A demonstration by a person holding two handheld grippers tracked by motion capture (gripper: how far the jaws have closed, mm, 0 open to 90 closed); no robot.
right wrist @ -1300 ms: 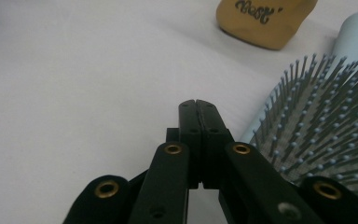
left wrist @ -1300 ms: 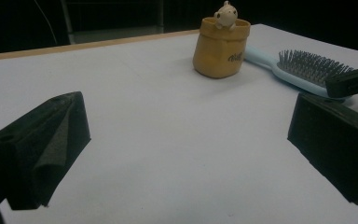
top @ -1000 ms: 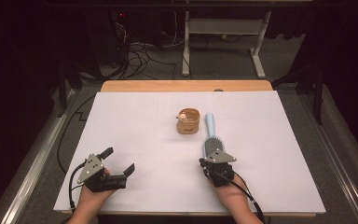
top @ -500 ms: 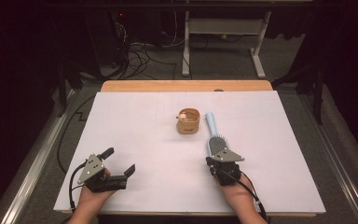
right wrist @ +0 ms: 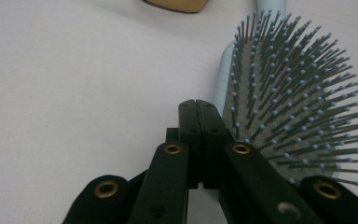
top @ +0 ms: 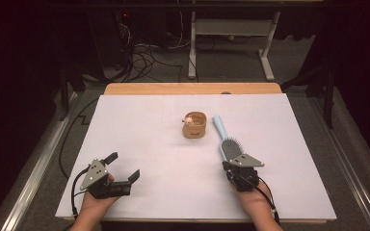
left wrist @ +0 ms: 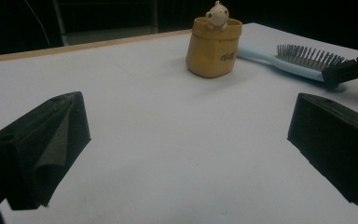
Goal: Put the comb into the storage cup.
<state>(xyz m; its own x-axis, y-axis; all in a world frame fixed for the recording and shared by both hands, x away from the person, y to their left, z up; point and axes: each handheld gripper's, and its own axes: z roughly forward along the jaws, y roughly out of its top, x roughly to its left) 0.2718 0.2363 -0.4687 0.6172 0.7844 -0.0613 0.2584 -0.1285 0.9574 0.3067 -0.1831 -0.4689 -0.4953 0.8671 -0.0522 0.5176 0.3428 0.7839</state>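
A light-blue hairbrush (top: 229, 147) lies bristles up on the white table, its handle pointing away from me. My right gripper (top: 231, 165) is at the near end of the brush head. In the right gripper view its jaws (right wrist: 196, 106) are pressed together with nothing between them, and the bristled head (right wrist: 298, 107) is just to their right. My left gripper (top: 123, 166) rests near the front left of the table, open and holding nothing. In the left gripper view its jaws (left wrist: 189, 140) stand wide apart over bare table.
A small yellow-brown pot (top: 194, 126) with a little pale figure at its rim stands mid-table, just left of the brush handle. It also appears ahead of the left gripper (left wrist: 213, 46). The white sheet (top: 139, 130) covers the table. A wooden edge (top: 192, 88) runs along the back.
My right gripper has shifted a little to the right at the brush's near end, and the brush head seems to have swung slightly right with it. The left gripper has not moved.
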